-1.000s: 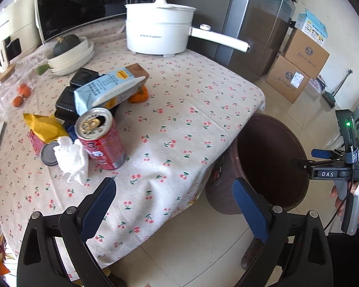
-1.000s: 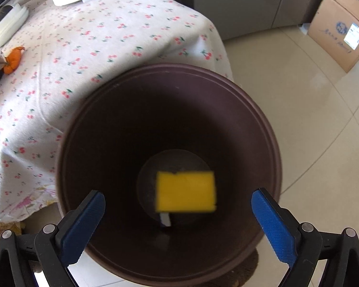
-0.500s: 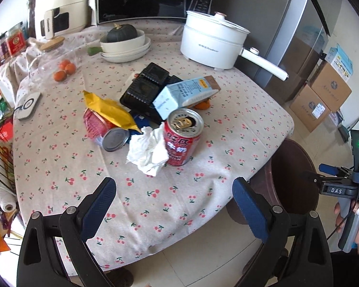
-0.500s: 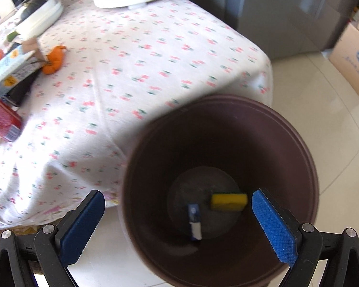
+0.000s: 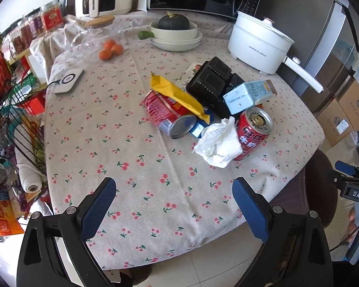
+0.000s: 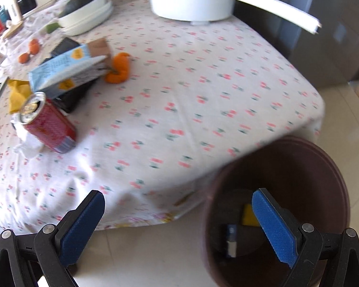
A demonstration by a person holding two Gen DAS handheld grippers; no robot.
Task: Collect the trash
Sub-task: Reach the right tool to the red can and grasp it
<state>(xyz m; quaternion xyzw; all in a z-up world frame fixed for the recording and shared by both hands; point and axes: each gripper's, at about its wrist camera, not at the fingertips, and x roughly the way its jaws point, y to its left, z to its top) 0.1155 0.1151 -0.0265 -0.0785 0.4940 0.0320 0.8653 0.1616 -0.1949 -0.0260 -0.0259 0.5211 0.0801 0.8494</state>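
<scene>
Left gripper spread wide and empty, above the near edge of the bench with its cherry-print cloth. Right gripper also spread and empty, over the gap between bench edge and brown trash bin on the floor. In the bin: a yellow piece and a small blue-white item. Heaped mid-bench: upright red can, crumpled tissue touching it, tipped red can, yellow wrapper, blue carton, black tray.
</scene>
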